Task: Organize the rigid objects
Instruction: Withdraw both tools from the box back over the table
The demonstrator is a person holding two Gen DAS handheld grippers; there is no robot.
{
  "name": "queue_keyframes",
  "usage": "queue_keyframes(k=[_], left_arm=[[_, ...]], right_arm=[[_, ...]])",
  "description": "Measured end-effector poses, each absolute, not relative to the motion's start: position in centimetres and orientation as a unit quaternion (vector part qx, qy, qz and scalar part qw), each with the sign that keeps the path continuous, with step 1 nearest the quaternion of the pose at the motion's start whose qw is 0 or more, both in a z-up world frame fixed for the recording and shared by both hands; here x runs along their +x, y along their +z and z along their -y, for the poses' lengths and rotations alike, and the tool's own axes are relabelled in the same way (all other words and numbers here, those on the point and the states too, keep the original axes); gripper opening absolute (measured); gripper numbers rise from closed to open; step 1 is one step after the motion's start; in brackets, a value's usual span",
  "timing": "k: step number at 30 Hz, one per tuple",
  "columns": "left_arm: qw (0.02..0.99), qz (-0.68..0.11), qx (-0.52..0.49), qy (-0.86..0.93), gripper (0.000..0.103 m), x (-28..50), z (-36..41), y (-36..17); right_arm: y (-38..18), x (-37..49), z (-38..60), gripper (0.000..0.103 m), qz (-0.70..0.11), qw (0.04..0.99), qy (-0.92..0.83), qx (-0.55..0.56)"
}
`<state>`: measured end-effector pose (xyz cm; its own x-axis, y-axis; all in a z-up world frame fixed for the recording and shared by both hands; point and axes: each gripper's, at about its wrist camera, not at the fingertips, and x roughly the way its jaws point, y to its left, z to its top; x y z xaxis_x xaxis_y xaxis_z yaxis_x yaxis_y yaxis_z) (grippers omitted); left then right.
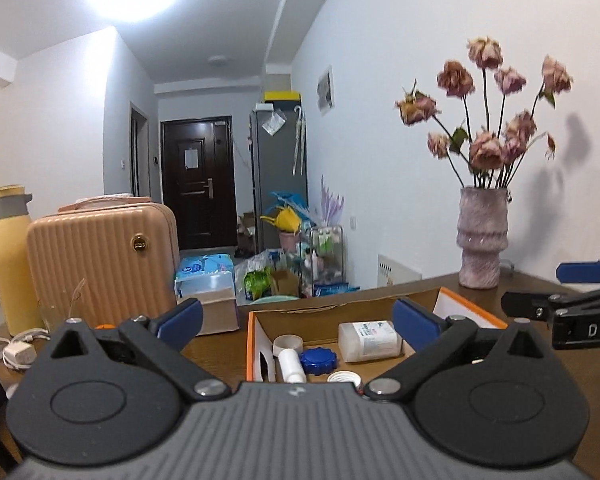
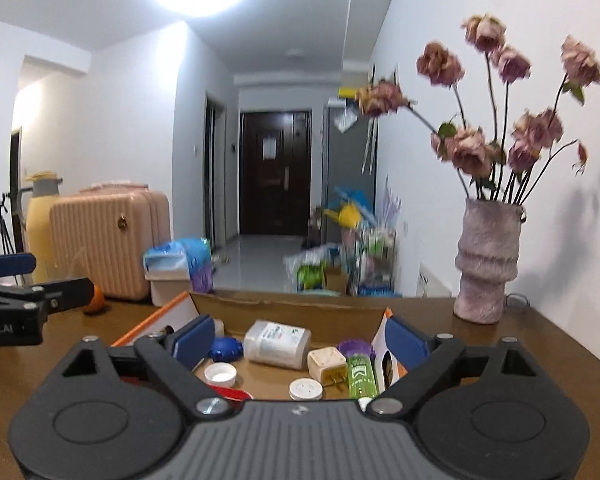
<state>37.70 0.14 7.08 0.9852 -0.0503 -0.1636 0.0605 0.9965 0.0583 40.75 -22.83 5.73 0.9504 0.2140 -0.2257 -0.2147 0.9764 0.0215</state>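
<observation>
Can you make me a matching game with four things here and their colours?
Things:
1. suitcase
2. vase
3. jug
4. gear-shaped cap

Colours:
a. blue
b. yellow
c. peach
d. mauve

Pairs: 1-c, 2-d, 3-b, 4-a

A lived-in home; a hallway to a dark front door (image 1: 198,178); a pink suitcase (image 1: 104,264); dried roses in a vase (image 1: 483,240) on the tabletop (image 1: 540,292).
</observation>
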Motion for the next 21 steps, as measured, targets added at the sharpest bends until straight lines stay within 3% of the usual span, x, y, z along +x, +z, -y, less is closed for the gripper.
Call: queue_keyframes(k=[13,21], left_arm=[[0.995,-0.098,0.007,-0.034,0.103,31.5,-1.8,5.9],[0.994,-0.098,0.012,-0.053,0.103,23.2,-1.7,5.8]], right_arm=[[5.3,33.9,22.0,0.096,-0.107,0.988,0.111,0.007],[4.7,25.9,22.9,0.097,-0.111,0.988,0.108,0.004]])
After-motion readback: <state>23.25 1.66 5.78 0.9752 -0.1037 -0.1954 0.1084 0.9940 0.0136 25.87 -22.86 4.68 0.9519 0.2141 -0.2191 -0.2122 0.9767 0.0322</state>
